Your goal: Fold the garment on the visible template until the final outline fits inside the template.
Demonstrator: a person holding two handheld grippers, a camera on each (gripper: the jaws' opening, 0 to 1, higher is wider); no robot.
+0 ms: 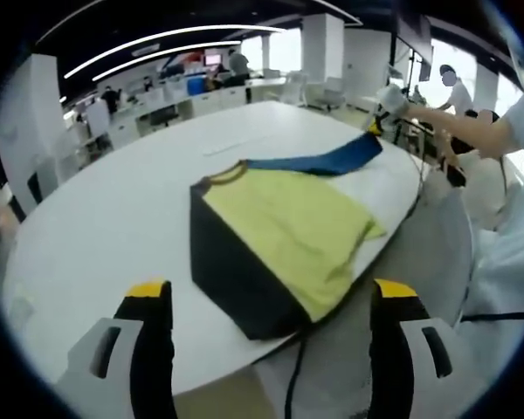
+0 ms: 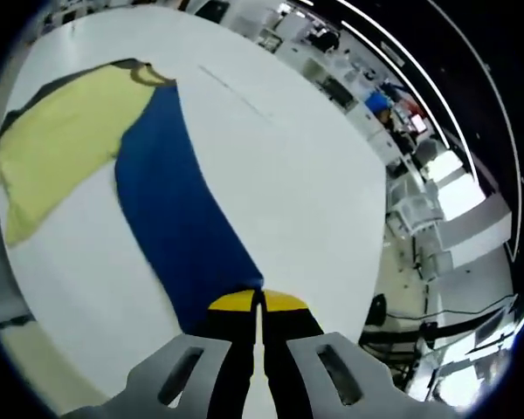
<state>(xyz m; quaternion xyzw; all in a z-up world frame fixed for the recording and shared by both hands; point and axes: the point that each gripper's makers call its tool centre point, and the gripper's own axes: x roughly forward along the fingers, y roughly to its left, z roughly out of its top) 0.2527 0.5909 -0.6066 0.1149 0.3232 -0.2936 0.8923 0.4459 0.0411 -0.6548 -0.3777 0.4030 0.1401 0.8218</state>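
Observation:
A yellow garment point(image 1: 288, 223) with a dark navy side panel point(image 1: 231, 279) lies on the white table point(image 1: 113, 218), close to its near edge. Its blue sleeve point(image 1: 327, 161) stretches out to the far right. There my right gripper point(image 1: 375, 129), held by a person's hand, grips the sleeve's end. In the right gripper view the jaws point(image 2: 258, 303) are shut on the tip of the blue sleeve point(image 2: 179, 201), which runs back to the yellow body point(image 2: 61, 131). My left gripper point(image 1: 271, 297) hovers open in front of the garment's near corner, touching nothing.
A faint thin line point(image 1: 223, 147) marks the table beyond the collar. A dark cable point(image 1: 417, 188) follows the table's right edge. A person in white point(image 1: 506, 227) stands at the right. Desks and chairs point(image 1: 183, 100) fill the room behind.

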